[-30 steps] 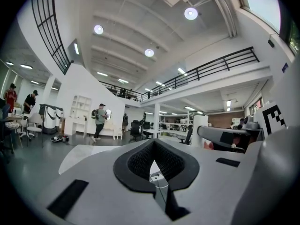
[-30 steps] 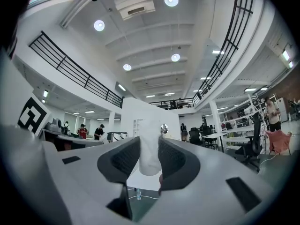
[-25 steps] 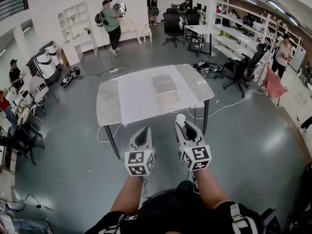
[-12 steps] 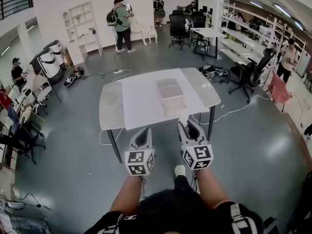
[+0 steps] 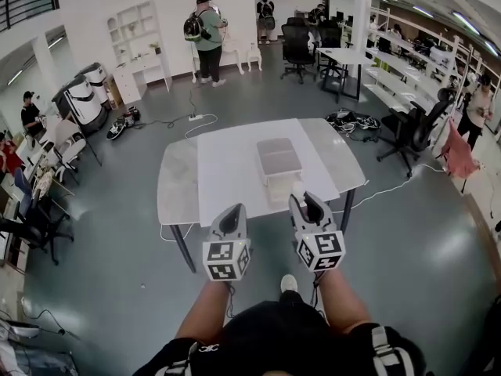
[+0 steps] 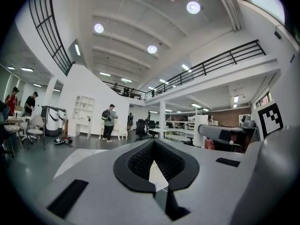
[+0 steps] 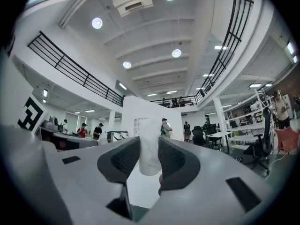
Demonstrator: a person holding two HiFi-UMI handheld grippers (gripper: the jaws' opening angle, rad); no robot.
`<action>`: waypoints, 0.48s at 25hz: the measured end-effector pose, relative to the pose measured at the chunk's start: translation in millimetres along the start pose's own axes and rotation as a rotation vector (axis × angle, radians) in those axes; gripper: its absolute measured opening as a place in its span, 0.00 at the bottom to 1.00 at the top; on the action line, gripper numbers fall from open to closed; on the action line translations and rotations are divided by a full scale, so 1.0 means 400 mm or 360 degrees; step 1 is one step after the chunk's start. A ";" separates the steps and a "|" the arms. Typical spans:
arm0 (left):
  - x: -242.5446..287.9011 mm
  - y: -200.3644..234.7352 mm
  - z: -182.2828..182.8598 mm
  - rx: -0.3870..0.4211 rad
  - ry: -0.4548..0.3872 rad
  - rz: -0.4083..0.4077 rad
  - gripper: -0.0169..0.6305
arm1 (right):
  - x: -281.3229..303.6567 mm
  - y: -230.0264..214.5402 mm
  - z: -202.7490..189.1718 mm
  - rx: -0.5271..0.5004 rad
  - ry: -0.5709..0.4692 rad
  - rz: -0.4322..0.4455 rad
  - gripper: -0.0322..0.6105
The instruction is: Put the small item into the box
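So far: we have the small item (image 7: 149,153) picked up, but it is not in the box (image 5: 279,157) yet; we judge the task to be about midway.
Right gripper (image 5: 302,202): its jaws are partly closed on the small item, a pale white piece pinched between the dark pads and sticking out past them.
Left gripper (image 6: 153,144): its jaws are closed tip to tip with nothing between them; we take it to be idle.
Small item's place: in the right gripper's jaws, in the air at the lower centre of the head view, about at the near edge of the table (image 5: 182,180) and not over the box.
Box: it sits on the white sheet (image 5: 227,159) in the middle of the table, at the centre of the head view, beyond both grippers.
Pale flat piece (image 5: 278,188): it lies just in front of the box; we cannot tell whether it is a lid.
Left to do: we need to carry the item forward over the box, lower it inside and let go.
Unclear: whether the box is open on top.
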State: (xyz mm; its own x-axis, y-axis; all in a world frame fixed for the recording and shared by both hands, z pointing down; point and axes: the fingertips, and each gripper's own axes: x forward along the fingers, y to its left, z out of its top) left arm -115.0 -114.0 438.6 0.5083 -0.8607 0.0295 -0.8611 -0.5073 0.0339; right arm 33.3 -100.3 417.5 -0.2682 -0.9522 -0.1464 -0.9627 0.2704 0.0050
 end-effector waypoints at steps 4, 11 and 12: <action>0.117 0.011 0.010 0.0002 0.0022 0.0004 0.04 | 0.101 -0.069 -0.010 0.0009 0.0011 0.0032 0.24; 0.344 0.053 0.025 -0.0005 0.0063 0.0048 0.04 | 0.298 -0.195 -0.036 0.0033 0.0039 0.0087 0.24; 0.377 0.059 0.029 -0.0008 0.0066 0.0055 0.05 | 0.324 -0.213 -0.039 0.0034 0.0045 0.0096 0.24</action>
State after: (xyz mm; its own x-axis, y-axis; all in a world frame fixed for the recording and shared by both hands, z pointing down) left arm -58.8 -256.4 432.2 0.4783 -0.8752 0.0721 -0.8782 -0.4769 0.0371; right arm 79.9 -249.2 413.6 -0.3270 -0.9376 -0.1185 -0.9439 0.3302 -0.0082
